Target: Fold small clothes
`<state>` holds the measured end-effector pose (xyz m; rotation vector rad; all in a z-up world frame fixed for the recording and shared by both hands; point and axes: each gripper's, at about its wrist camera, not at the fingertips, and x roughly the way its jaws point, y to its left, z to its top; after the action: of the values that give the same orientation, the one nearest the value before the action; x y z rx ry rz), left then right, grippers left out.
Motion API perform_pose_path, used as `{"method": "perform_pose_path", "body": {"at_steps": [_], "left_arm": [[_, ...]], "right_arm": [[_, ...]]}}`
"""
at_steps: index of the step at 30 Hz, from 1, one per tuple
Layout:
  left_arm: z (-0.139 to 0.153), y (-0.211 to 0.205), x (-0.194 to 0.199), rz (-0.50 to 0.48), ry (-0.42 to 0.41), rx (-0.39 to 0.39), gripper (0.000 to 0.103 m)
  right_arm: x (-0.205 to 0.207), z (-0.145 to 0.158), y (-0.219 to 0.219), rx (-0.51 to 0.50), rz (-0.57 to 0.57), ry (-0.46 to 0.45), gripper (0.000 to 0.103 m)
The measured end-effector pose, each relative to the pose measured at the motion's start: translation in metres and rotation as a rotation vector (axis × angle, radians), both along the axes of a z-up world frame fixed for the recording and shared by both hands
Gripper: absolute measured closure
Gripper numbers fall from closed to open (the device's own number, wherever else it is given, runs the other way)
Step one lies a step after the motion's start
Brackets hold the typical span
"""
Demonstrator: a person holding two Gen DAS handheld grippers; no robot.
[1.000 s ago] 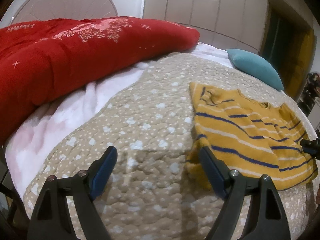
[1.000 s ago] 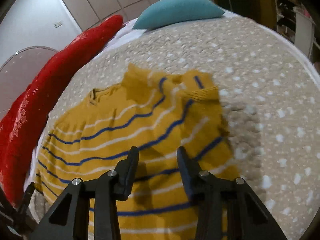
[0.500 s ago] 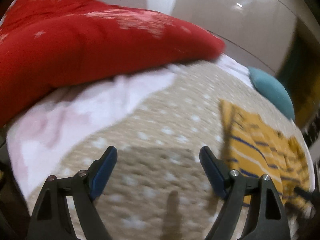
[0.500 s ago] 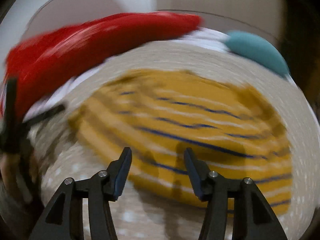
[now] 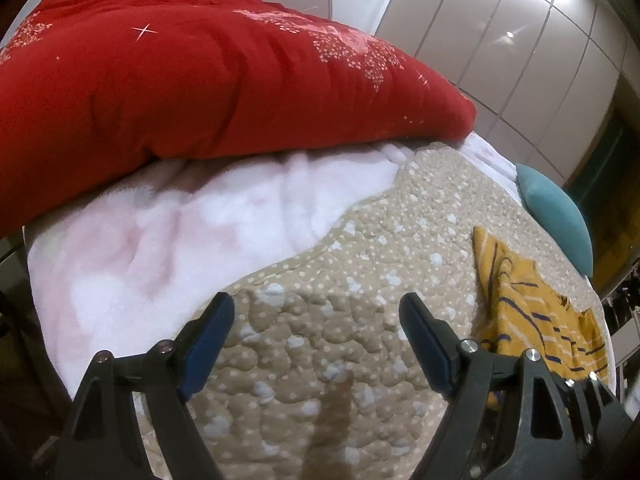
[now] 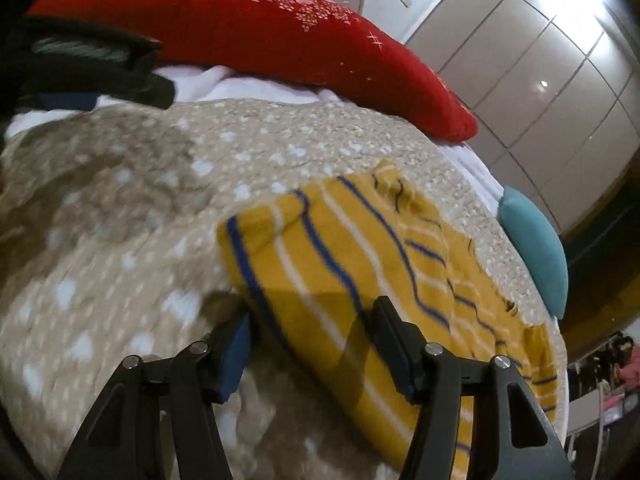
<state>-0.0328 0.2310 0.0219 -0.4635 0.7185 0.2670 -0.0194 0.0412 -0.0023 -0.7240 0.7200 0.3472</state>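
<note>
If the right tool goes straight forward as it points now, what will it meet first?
Most likely the yellow knitted sweater with blue and white stripes: the open right tool already straddles its near edge. Depth is unclear.

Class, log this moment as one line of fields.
left hand-held gripper: open, over quilt | right hand-held gripper: open, straddling yellow striped sweater corner | fold: not started

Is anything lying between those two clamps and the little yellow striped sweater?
Nothing visible does. The right gripper already straddles the yellow striped knit sweater's edge, jaws open; only bare beige dotted quilt separates the open left gripper from it.
</note>
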Motion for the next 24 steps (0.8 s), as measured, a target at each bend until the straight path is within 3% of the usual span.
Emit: {"method": "perform_pose_path", "body": {"at_steps": [2,4,5,7,12,16,18,20,22,24], "left_arm": [[0.0,0.0,-0.001,-0.002,0.002,-0.001,0.02],[-0.001,0.0,-0.001,-0.003,0.005,0.003,0.02],[-0.002,0.0,-0.001,-0.002,0.006,0.003,0.02],[-0.001,0.0,-0.002,0.002,0.005,0.0,0.02],[0.001,-0.012,-0.006,-0.008,-0.022,0.011,0.02],[0.008,-0.036,-0.01,-0.07,-0.057,0.026,0.019],[0.015,-0.053,-0.012,-0.115,-0.067,0.032,0.019],[0.023,-0.074,-0.012,-0.186,-0.073,0.023,0.019],[0.029,-0.096,-0.012,-0.262,-0.074,0.022,0.019],[0.033,-0.124,-0.011,-0.341,-0.068,0.038,0.018]], "right_arm": [[0.008,-0.005,0.011,-0.029,0.003,-0.006,0.052],[0.011,-0.009,0.017,-0.041,0.011,-0.008,0.064],[0.013,-0.009,0.019,-0.037,0.014,0.003,0.078],[0.014,-0.005,0.019,-0.018,0.007,0.008,0.087],[0.037,0.045,-0.028,0.3,-0.108,0.095,0.093],[0.051,0.104,-0.124,0.632,-0.266,0.081,0.095],[0.046,0.122,-0.2,0.804,-0.385,0.058,0.095],[0.028,0.121,-0.279,0.942,-0.519,0.033,0.095],[0.007,0.103,-0.34,0.997,-0.654,0.007,0.095],[-0.003,0.078,-0.38,1.021,-0.749,0.04,0.095]]}}
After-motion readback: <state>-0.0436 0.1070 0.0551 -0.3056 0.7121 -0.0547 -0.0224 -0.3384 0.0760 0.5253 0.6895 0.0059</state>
